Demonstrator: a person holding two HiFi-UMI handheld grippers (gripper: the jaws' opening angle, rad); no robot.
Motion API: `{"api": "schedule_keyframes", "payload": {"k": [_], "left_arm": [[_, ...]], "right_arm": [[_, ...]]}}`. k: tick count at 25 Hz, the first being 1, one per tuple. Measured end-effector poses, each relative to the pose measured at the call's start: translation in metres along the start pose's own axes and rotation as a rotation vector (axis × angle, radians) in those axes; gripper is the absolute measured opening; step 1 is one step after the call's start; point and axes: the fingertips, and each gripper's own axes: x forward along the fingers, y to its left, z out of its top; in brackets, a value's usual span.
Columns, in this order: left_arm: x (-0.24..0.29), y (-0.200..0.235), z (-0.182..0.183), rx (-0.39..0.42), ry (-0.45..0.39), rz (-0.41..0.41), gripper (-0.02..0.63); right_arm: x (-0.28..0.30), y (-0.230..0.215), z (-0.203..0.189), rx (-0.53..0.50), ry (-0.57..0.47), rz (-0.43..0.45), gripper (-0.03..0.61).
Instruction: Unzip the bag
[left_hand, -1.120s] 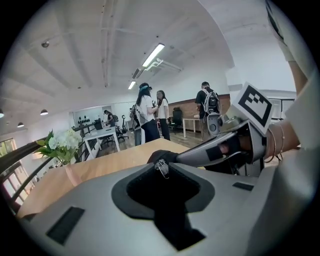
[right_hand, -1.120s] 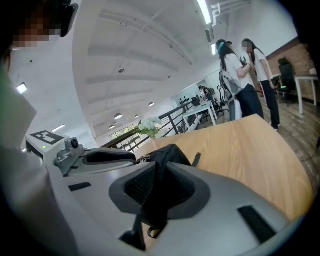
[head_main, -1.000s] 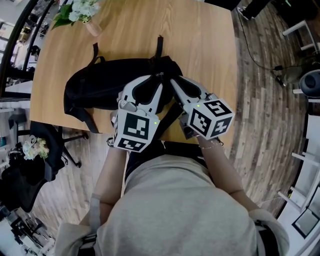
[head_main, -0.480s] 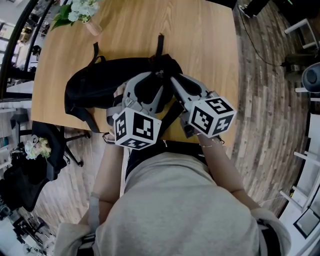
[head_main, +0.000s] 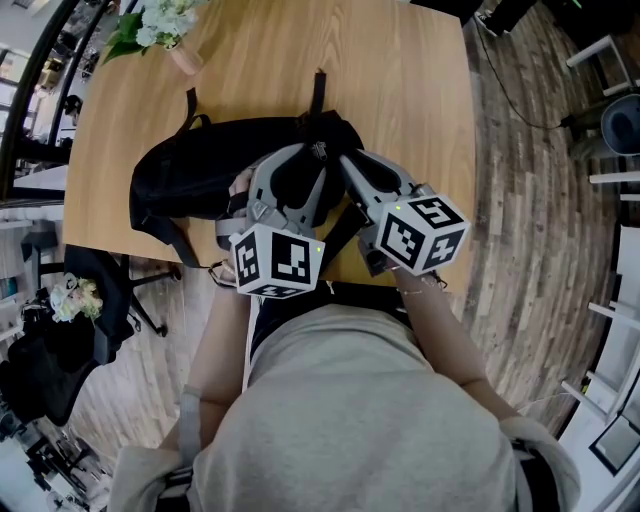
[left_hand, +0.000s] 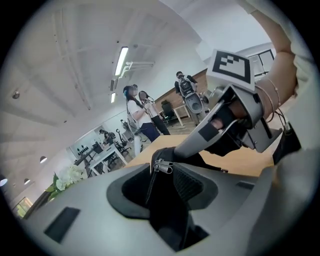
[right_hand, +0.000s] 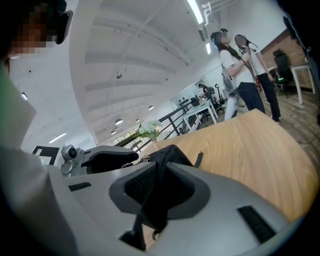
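Note:
A black backpack (head_main: 190, 170) lies flat on the wooden table (head_main: 400, 80). Both grippers meet at its near right end. My left gripper (head_main: 312, 156) is open, and its jaws have just been opening. The metal zipper slider (left_hand: 161, 166) and a fold of bag fabric sit between the wide jaws (left_hand: 165, 180), with the pads clear of them. My right gripper (head_main: 345, 162) is shut on a ridge of the black bag fabric (right_hand: 159, 175), right beside the slider. Each gripper shows in the other's view: the right one (left_hand: 220, 130), the left one (right_hand: 107, 157).
A vase of white flowers (head_main: 165, 25) stands at the table's far left corner. Two bag straps (head_main: 318, 90) trail toward the far side. A black office chair (head_main: 90, 300) sits left of the table. Several people (right_hand: 240, 75) stand across the room.
The left gripper has rolled, its marker cube turning, and its jaws now stand wider around the zipper end. The right gripper and the bag have stayed put.

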Motion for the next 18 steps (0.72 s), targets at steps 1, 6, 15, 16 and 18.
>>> {"api": "schedule_keyframes", "payload": {"k": [1, 6, 15, 16, 18], "left_arm": [[-0.001, 0.001, 0.003, -0.01, -0.015, -0.001, 0.153], [-0.003, 0.002, 0.008, -0.042, -0.043, 0.009, 0.153], [-0.01, 0.006, 0.007, -0.094, -0.078, 0.02, 0.1], [-0.011, 0.006, 0.006, -0.105, -0.078, 0.014, 0.094], [-0.011, 0.007, 0.002, -0.113, -0.069, 0.006, 0.091]], "right_arm": [[0.0, 0.0, 0.0, 0.002, 0.0, 0.001, 0.074], [0.0, 0.001, -0.001, 0.006, -0.001, 0.0, 0.074], [-0.001, 0.0, -0.001, 0.018, -0.004, 0.006, 0.074], [-0.001, 0.0, 0.0, 0.018, -0.005, 0.006, 0.074], [-0.001, 0.0, 0.0, 0.018, -0.005, 0.005, 0.074]]}}
